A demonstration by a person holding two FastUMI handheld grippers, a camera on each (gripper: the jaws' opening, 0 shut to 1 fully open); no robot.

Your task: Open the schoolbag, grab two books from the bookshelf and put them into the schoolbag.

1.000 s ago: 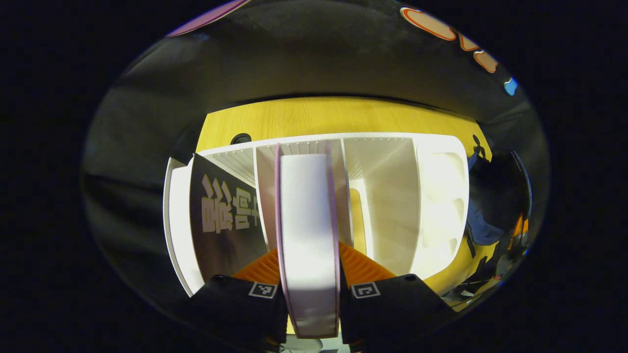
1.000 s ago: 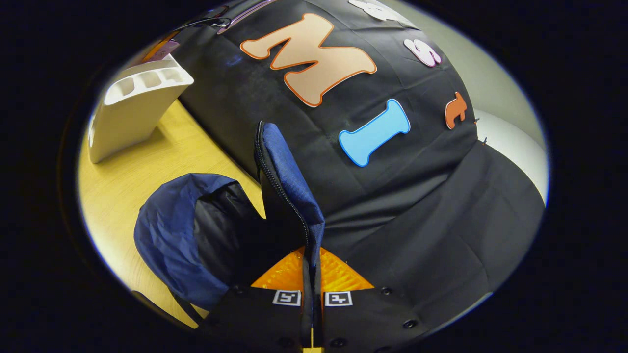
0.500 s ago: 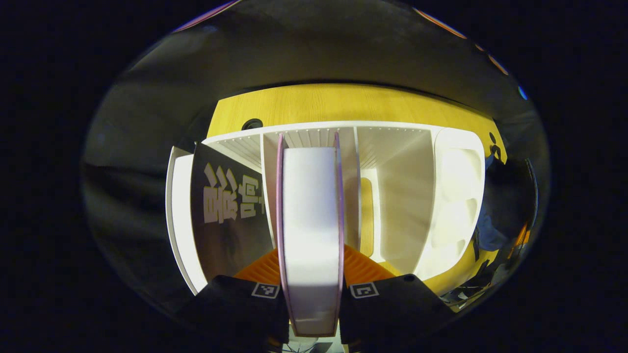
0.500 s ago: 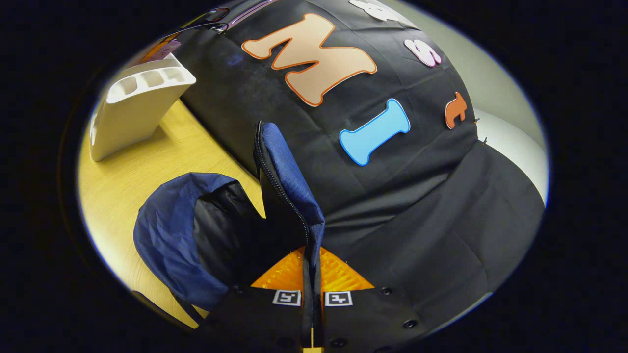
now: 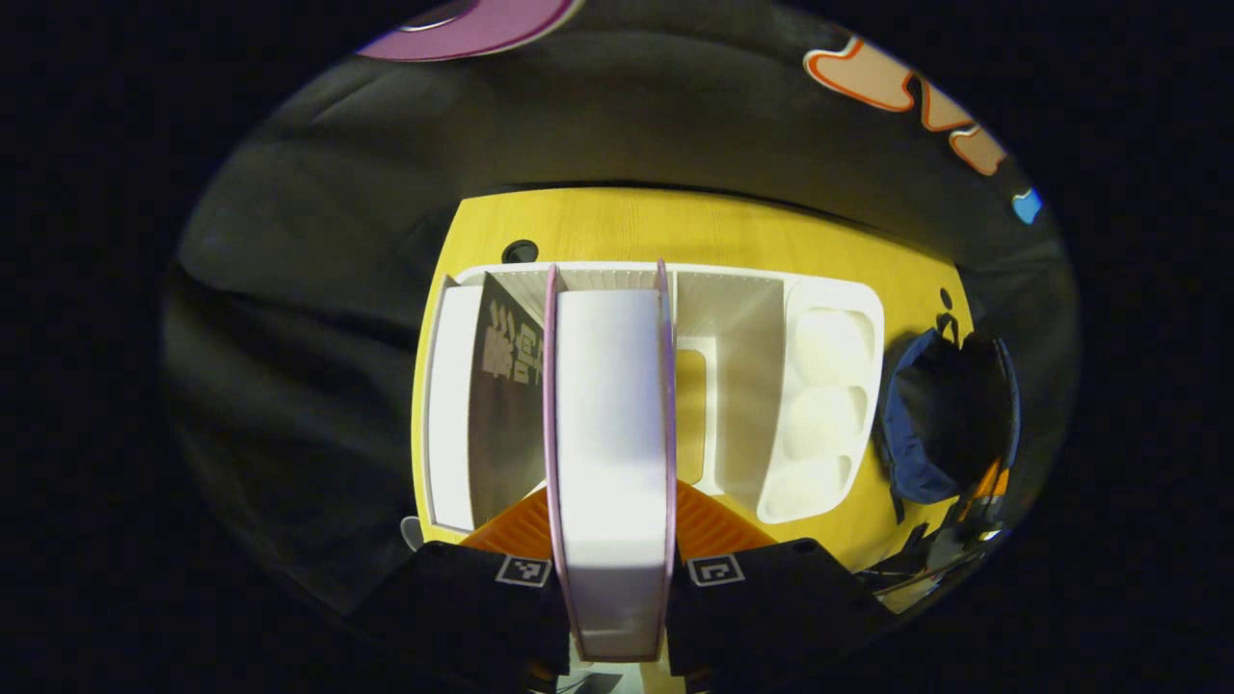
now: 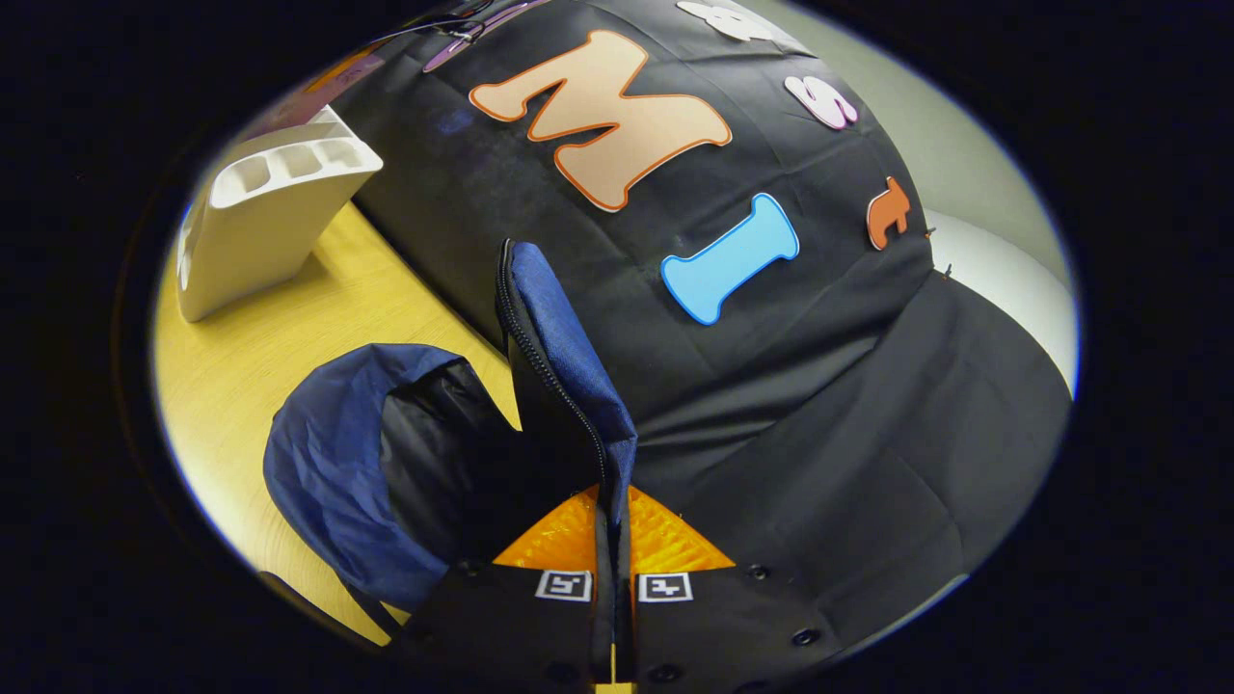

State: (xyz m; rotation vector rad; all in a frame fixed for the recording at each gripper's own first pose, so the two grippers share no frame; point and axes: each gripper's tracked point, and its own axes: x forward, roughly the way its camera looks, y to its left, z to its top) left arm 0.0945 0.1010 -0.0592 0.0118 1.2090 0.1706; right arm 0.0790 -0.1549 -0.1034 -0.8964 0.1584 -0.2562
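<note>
A pink-edged book (image 5: 610,453) is clamped edge-up between both fingers of the left gripper (image 5: 610,578), above the white bookshelf (image 5: 733,386). The blue schoolbag (image 6: 386,463), right of the bookshelf, is held open, its zippered flap (image 6: 564,366) pinched by the closed right gripper (image 6: 613,578).

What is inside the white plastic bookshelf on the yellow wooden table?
In the white plastic bookshelf, a dark-covered book leans in the left slot. The slots to the right look empty. The pink-edged white book, gripped by the left gripper, hides the middle slot.
</note>
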